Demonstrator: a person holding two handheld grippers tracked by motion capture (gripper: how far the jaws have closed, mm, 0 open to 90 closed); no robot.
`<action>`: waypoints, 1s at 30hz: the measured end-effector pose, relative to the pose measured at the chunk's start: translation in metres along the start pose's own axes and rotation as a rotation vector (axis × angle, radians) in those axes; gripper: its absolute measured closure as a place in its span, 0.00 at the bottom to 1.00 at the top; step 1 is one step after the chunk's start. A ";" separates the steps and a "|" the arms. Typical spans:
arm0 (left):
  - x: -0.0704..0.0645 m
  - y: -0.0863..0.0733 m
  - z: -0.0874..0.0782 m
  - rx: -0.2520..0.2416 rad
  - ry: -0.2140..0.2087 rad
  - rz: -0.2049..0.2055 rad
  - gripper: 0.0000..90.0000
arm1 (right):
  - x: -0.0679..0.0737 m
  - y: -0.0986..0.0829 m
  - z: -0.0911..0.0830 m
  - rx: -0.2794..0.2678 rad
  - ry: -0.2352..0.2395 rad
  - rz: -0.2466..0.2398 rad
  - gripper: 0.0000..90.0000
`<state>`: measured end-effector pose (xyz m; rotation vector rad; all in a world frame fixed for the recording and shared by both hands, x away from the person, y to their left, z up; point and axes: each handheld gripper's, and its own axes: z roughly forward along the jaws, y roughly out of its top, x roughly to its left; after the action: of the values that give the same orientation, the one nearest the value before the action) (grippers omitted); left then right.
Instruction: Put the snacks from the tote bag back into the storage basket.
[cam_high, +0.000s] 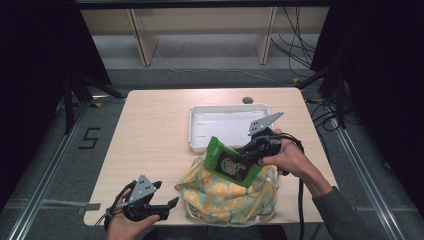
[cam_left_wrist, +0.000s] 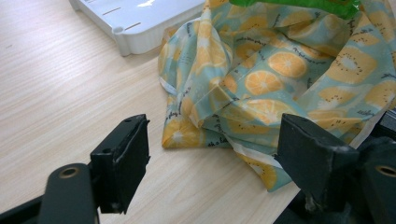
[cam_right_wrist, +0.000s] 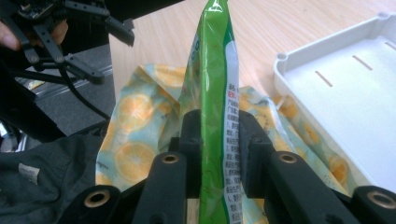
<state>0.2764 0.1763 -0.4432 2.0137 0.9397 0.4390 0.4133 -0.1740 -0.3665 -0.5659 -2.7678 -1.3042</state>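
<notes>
A fruit-print cloth bag (cam_high: 227, 192) lies crumpled at the table's front middle. Above it my right gripper (cam_high: 239, 159) is shut on a green snack packet (cam_high: 230, 162), held tilted over the bag. In the right gripper view the packet (cam_right_wrist: 215, 93) stands edge-on between the closed jaws, with the bag (cam_right_wrist: 140, 121) beneath. My left gripper (cam_high: 167, 207) is open at the front edge, just left of the bag, holding nothing. In the left gripper view the bag (cam_left_wrist: 275, 79) lies ahead between the spread fingers (cam_left_wrist: 123, 161), and the packet's green edge (cam_left_wrist: 299, 5) shows at the top.
A white shallow tray (cam_high: 200, 125) sits behind the bag, toward the table's back middle; its corner (cam_left_wrist: 140, 28) appears in the left gripper view and its rim (cam_right_wrist: 336, 60) in the right gripper view. Bare wood stretches along the table's left half.
</notes>
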 end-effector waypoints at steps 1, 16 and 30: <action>0.001 0.000 0.000 0.010 0.000 0.020 0.27 | 0.000 0.001 -0.001 -0.003 0.004 -0.005 0.84; 0.002 -0.002 0.001 0.047 0.002 0.038 0.27 | -0.012 0.008 -0.029 -0.095 -0.057 0.021 0.84; -0.001 -0.002 0.002 0.048 0.001 0.031 0.27 | -0.039 -0.003 -0.048 -0.171 -0.159 0.135 0.84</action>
<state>0.2759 0.1751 -0.4464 2.0740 0.9286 0.4383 0.4426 -0.2241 -0.3447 -0.8868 -2.6966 -1.5364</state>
